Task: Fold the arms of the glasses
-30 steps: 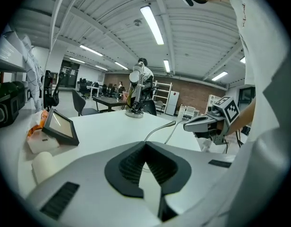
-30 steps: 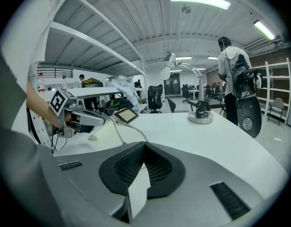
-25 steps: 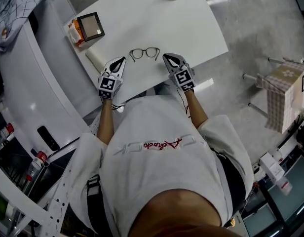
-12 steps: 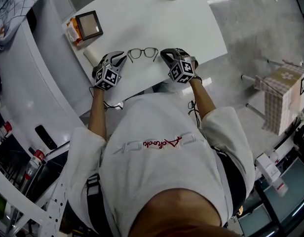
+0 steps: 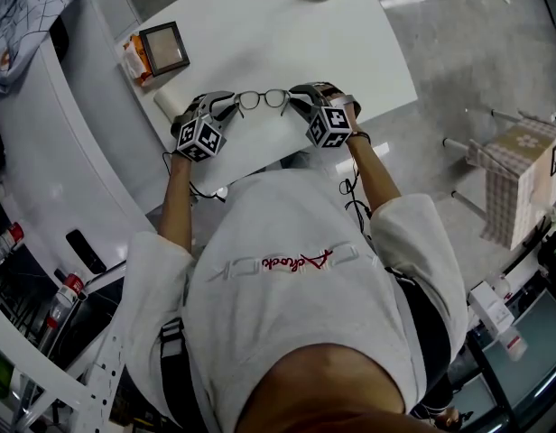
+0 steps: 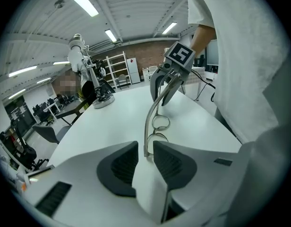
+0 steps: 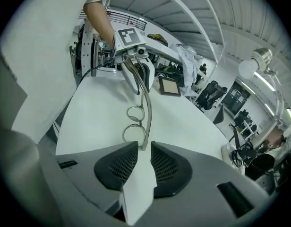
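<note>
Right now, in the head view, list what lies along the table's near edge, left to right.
Left tool → glasses → right tool. The left tool's jaws have just been opening, with a glasses arm tip between them.

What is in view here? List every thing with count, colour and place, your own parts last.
glasses: one, thin dark frame, on the table between the grippers, arms unfolded
table: one, white, in front of the person
framed panel: one, dark frame with brown face, table's left end
packet: one, orange, beside the framed panel
roll: one, white, left of the left gripper
checked box: one, beige and white, on the floor at right
left gripper: one, white with black pads, jaws have just been opening, apart with one arm's tip between them
right gripper: one, same colours, jaws apart with the other arm's tip between them
</note>
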The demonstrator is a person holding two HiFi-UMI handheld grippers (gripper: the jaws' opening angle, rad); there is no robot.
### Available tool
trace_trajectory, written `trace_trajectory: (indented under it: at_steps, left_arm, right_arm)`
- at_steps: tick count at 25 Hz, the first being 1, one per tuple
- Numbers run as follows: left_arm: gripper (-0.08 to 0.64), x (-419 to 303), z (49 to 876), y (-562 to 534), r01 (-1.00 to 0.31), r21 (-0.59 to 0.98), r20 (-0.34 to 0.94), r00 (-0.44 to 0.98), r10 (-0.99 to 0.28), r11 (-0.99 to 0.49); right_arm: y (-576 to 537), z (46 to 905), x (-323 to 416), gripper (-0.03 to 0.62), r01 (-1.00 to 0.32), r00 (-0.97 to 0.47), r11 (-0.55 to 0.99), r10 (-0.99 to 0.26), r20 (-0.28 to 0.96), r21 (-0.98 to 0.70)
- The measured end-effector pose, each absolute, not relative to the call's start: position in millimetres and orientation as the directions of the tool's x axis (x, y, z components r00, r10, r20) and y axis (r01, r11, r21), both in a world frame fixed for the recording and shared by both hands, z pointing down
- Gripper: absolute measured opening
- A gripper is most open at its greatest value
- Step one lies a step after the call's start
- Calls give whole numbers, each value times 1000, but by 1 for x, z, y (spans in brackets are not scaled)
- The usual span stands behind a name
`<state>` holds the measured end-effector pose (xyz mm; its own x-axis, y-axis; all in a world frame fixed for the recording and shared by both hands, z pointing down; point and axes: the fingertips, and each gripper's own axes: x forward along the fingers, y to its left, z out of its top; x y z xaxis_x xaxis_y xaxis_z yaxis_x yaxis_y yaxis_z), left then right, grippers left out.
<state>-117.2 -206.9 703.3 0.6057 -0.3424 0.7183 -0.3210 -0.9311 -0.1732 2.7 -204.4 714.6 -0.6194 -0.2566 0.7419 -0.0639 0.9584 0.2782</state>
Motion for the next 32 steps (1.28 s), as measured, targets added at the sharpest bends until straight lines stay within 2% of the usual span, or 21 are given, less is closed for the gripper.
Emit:
trace_trajectory:
  at_steps: [2,5,9,22,32]
  left_arm:
    - [108,-115,703,-207,-315,-181,715,608,-344,-932]
    - [86,-112,702,-207,-296,-191,716,610,-339,-936]
    - [53,-111,700,-207,-284,-198,717,611,-336,-938]
    - [54,-117,705,-201,-215,-190,748,600,-283,-958]
    - [52,-88,711,-203,-109,-185,761,613,-213,-977]
  right_arm:
    - [-204,712,0,111,-49,-627,957,-253,737,287]
    - [-203,709,-5,69,-41,-641,955,-251,725,294]
    - [-202,709,-7,63,-32,-646,957,-241,724,289]
    - [-202,710,-10,61,-26,-651,965,-214,728,260]
    - [-206,709,-7,60,-56,-661,974,-202,723,221]
